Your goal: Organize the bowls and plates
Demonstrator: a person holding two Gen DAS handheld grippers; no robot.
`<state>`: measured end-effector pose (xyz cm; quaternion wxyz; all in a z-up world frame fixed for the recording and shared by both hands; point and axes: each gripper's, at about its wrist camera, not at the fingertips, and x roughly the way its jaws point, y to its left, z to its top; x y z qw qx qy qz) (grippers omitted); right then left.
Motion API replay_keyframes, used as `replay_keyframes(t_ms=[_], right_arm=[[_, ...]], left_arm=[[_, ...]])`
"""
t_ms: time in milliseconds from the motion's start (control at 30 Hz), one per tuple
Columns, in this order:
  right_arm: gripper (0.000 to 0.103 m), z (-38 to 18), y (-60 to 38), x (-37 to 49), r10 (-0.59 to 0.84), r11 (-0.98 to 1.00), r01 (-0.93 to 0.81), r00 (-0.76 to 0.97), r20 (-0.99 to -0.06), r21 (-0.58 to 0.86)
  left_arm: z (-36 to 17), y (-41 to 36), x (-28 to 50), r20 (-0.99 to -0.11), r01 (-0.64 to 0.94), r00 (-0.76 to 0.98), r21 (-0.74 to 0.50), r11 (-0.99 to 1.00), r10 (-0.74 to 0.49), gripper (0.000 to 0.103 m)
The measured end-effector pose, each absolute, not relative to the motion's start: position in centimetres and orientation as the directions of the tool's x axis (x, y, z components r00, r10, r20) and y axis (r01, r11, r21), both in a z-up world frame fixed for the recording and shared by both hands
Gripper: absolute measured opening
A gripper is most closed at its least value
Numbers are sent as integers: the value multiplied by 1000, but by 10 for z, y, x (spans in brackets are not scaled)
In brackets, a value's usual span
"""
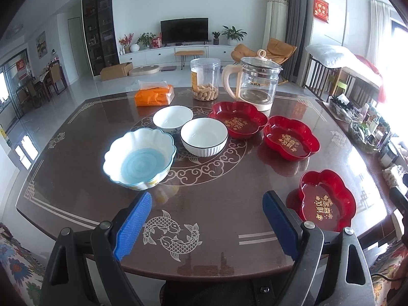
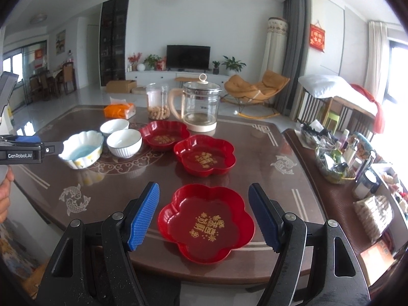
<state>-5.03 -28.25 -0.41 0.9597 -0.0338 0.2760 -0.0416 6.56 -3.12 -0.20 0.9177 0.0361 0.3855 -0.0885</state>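
Note:
Three red flower-shaped plates lie on the brown table: a near one [image 2: 206, 223] [image 1: 322, 201], a middle one [image 2: 204, 156] [image 1: 290, 137] and a far one [image 2: 165, 135] [image 1: 238, 119]. A scalloped bowl with a blue bottom [image 1: 139, 158] [image 2: 83, 149] sits at the left, beside two white bowls [image 1: 204, 136] [image 1: 173, 118]. My left gripper [image 1: 207, 204] hangs open over bare table, in front of the blue bowl. My right gripper [image 2: 204, 196] is open above the near red plate, with nothing held. The left gripper's body [image 2: 23, 149] shows at the left edge of the right wrist view.
Behind the dishes stand a glass kettle [image 1: 257, 84], a clear jar of snacks [image 1: 205, 79] and an orange tissue pack [image 1: 154, 94]. A side table with bottles and baskets [image 2: 339, 158] runs along the right. The table's front edge [image 1: 204, 270] lies just under the fingers.

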Motion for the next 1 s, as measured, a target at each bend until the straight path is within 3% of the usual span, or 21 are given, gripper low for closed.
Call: replay_keyframes(t_ms=[400,700,1000], right_arm=[[76,-36,-337,-32,-136,988,148,770,-623,-32],[76,-40,-345,-21,-133,988,153,754,-644,-24],[76,-41,-345,-12,-112,992,128,746,-657,-24]], left_arm=[[-30,-79,92,-764,255,634,58,965,-122,89],[-30,-117,88,-753,302,652,152,941,-88,89],[-38,-125,96,-785,329,611,138,934,-99,89]])
